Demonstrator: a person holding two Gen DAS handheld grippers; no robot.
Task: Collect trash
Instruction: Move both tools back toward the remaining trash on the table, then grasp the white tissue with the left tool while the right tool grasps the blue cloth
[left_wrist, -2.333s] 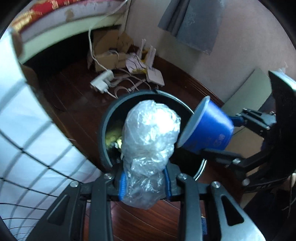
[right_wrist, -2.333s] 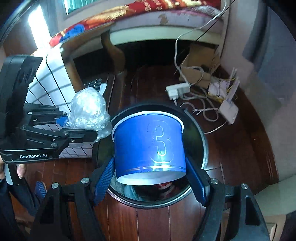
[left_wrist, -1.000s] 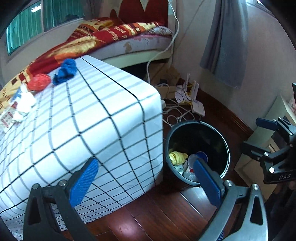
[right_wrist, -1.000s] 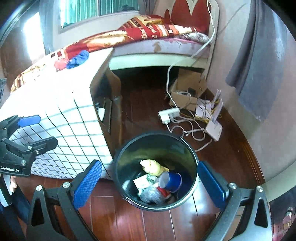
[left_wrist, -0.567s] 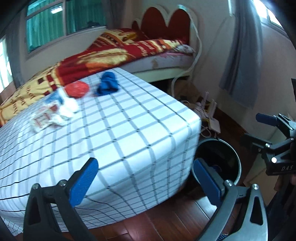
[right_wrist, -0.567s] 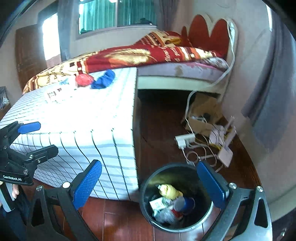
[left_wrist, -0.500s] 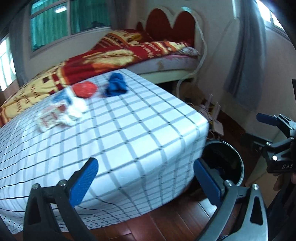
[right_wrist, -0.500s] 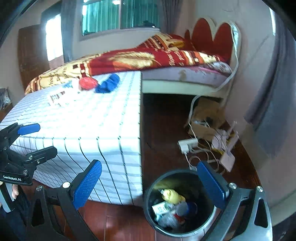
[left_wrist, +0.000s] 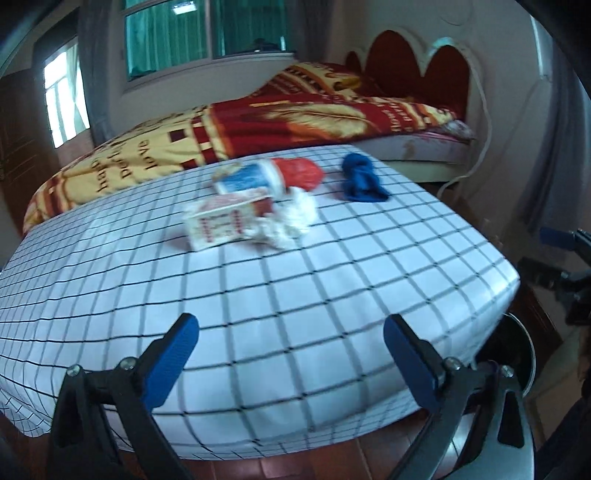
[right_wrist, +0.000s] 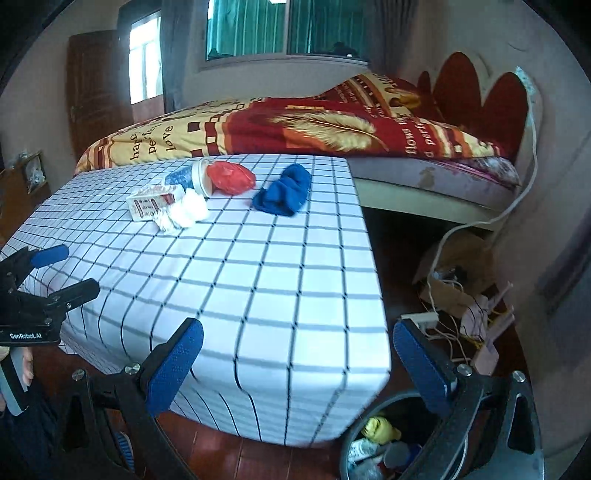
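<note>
Both the left gripper and the right gripper hang spread and empty at the near edge of the white checked-cloth counter; crumpled white tissue lies far left.

A red-and-white carton, crumpled white tissue, a toppled blue cup, a red plastic wad and blue cloth are lying clustered on the checked tablecloth.

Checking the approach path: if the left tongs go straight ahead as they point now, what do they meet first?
The left tongs are open and aimed over the checked tablecloth. Going straight on, they would probably meet the bare cloth first, short of the white crumpled tissue and the small carton. Depth is unclear.
</note>
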